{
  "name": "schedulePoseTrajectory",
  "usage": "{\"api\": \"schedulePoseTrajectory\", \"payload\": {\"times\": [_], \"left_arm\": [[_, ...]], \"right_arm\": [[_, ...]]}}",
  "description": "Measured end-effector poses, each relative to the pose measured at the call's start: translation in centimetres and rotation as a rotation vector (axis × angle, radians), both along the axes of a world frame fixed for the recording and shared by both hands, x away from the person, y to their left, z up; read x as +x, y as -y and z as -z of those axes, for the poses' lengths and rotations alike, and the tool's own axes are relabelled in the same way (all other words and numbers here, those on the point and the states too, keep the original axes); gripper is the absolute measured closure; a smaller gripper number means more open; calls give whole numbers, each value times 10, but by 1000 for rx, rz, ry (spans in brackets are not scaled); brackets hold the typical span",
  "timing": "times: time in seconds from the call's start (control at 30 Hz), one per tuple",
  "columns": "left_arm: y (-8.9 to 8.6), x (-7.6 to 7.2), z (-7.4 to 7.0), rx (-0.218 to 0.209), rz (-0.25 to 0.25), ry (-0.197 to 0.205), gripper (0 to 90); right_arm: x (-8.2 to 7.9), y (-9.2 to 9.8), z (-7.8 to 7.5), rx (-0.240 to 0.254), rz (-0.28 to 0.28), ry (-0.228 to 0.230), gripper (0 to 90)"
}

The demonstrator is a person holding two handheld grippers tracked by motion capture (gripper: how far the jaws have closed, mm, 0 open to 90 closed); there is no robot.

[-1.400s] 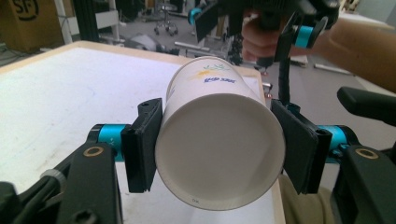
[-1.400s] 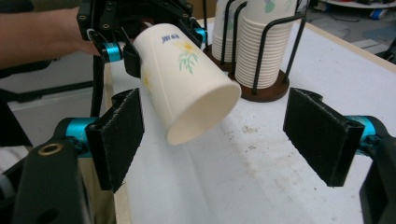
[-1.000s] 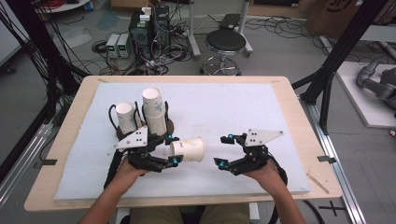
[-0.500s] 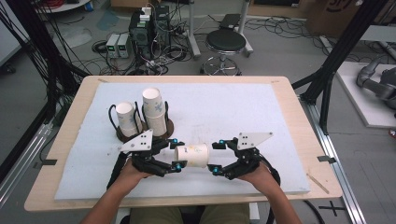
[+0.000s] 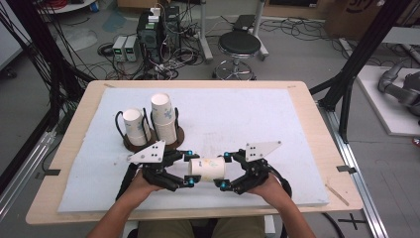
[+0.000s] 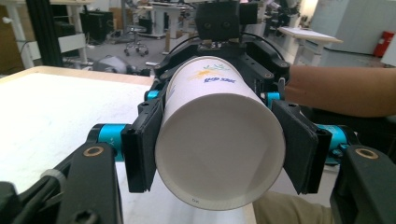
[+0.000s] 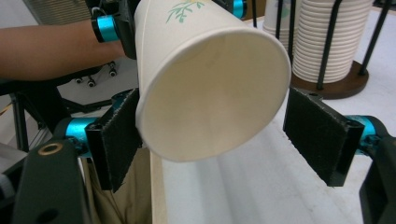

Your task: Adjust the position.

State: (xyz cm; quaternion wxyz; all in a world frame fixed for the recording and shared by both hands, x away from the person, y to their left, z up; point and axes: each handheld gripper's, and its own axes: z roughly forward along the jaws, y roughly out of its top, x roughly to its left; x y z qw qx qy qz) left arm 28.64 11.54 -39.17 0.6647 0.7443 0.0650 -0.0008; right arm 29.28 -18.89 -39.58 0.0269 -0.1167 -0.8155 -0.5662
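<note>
Paper cup [image 5: 208, 168] lies sideways btwn both grippers, long axis left-right. Left gripper [image 5: 187, 167] clamps its base; right gripper [image 5: 224, 170] jaws wide around the open mouth.

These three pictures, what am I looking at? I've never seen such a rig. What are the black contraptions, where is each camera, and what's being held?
No robot here: a person at a table holds a hand-operated gripper in each hand. The high view looks down on the white mat. The other two pictures come from cameras riding on the grippers.

The left gripper is clamped on a paper cup, lying sideways between the hands. The left gripper view looks at the cup's base. The right gripper has reached the cup's open mouth; its fingers stand open on either side.

Behind on the mat, a round wooden holder carries two stacks of cups.
</note>
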Motion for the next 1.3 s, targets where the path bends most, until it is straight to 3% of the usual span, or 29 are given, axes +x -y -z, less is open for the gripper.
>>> {"api": "schedulePoseTrajectory", "payload": {"times": [0.13, 0.4, 0.87, 0.93, 0.97, 1.0, 1.03, 1.17, 1.3], "left_arm": [[1, -1, 0, -9, 23, 7, 371], [0, -1, 0, -28, 42, 16, 372], [0, -1, 2, -5, 36, -2, 370], [0, -1, 2, 8, 34, -10, 368], [1, -2, 2, 15, 28, -25, 309], [2, -2, 2, 28, 14, -45, 309], [3, -1, 1, 48, -12, -90, 178], [2, -2, -1, 62, -22, -94, 148], [0, -4, -6, 106, -16, -69, 148]], "right_arm": [[-1, -3, 0, 7, -28, 7, 218], [0, 0, 2, 74, -71, -15, 282], [-1, 4, -3, 84, -60, -20, 358], [-1, 4, -3, 82, -60, -21, 358], [-1, 4, -3, 75, -59, -23, 359], [-1, 4, -3, 75, -59, -23, 359], [-1, 5, -4, 69, -61, -29, 359], [-1, 7, -6, 52, -51, -41, 358], [-1, 11, -11, 20, -38, -32, 357]]}}
